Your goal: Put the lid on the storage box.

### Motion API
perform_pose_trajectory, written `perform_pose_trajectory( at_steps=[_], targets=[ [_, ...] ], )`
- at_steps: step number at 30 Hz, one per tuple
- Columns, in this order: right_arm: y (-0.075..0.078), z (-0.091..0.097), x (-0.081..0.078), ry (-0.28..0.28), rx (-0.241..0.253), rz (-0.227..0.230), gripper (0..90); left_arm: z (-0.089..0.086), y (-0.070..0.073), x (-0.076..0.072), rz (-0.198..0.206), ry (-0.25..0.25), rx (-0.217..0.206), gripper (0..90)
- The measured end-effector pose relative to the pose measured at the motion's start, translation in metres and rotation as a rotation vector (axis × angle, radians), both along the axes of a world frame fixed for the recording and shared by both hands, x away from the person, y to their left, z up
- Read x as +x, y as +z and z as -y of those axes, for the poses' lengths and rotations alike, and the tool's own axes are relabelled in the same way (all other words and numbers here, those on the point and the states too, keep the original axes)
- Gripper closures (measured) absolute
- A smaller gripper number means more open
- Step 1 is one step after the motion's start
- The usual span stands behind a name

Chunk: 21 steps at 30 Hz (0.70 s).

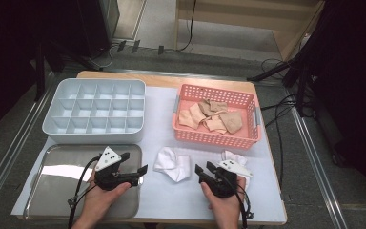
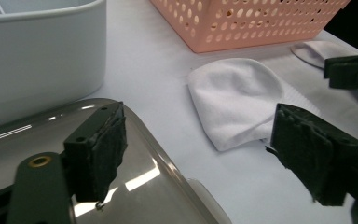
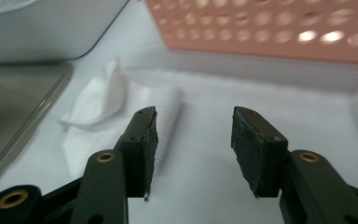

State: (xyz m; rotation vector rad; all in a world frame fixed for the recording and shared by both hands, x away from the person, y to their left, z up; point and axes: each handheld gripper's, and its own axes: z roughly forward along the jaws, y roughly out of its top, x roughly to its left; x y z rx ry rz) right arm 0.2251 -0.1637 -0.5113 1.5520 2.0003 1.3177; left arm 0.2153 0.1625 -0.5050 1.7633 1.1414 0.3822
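A crumpled white sock (image 1: 172, 163) lies on the pale table cover between my two grippers. My left gripper (image 1: 136, 162) hovers over the right corner of the metal tray (image 1: 62, 183), jaws pointing right toward the sock. In the left gripper view its jaws (image 2: 205, 154) stand wide apart and hold nothing, with the sock (image 2: 235, 100) just ahead. My right gripper (image 1: 203, 167) points left at the same sock. Its jaws (image 3: 200, 149) are parted over bare cover, and the sock (image 3: 98, 102) lies beyond the left pad. A second white sock (image 1: 233, 160) lies partly under the right gripper.
A pink perforated basket (image 1: 217, 138) holding several beige socks (image 1: 209, 117) stands at the back right. A pale divided organizer (image 1: 95, 112) stands at the back left, directly behind the tray. The table's front edge is close to both hands.
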Motion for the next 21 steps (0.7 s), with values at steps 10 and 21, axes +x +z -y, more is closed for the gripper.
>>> perform_pose_trajectory(
  at_steps=[10, 21],
  targets=[
    [-0.019, -0.038, 0.004, 0.04, -0.034, -0.086, 61.0, 0.001, 0.0, -0.002, 0.006, -0.008, -0.015, 41.7],
    [-0.004, -0.006, 0.003, 0.011, -0.038, -0.052, 83.8, 0.001, -0.001, -0.002, -0.027, -0.035, -0.019, 61.9]
  ],
)
